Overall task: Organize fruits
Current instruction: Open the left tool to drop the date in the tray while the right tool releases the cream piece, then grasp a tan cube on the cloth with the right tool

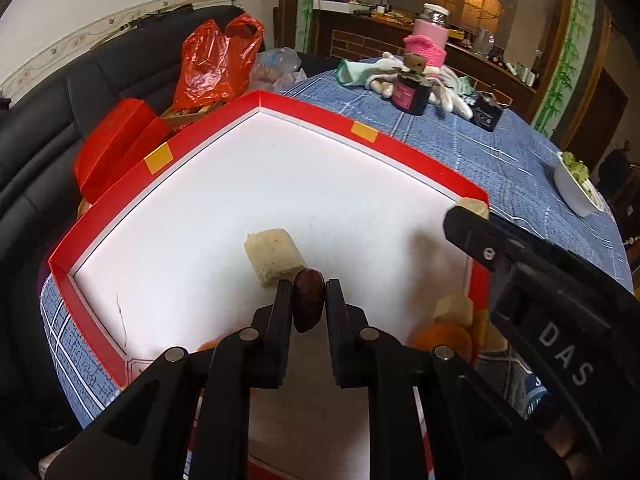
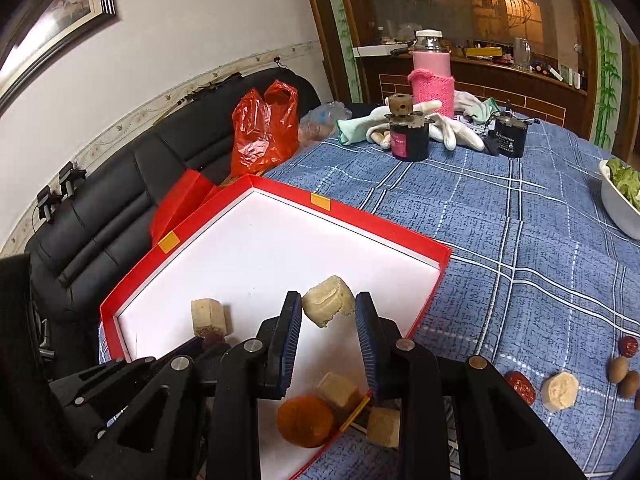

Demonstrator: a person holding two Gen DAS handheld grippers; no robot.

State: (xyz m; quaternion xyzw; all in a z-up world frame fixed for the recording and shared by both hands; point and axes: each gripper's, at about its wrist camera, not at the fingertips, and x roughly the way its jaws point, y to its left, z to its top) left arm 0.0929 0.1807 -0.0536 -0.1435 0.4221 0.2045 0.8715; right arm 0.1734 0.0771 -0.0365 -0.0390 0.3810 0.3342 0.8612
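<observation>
Over the red box (image 1: 404,140), your left tongs (image 1: 308,304) pinch a dark date (image 1: 308,300) beside a pale chunk (image 1: 272,256); your right tongs (image 2: 328,316) clamp another chunk (image 2: 328,306), both poised for sorting inside.

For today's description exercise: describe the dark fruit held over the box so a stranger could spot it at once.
Find the red-rimmed box with the white floor on the blue checked tablecloth. Over its near end, the left tool pinches a date. It is small, oval and dark brown, unlike the pale cut chunk beside it.
</observation>
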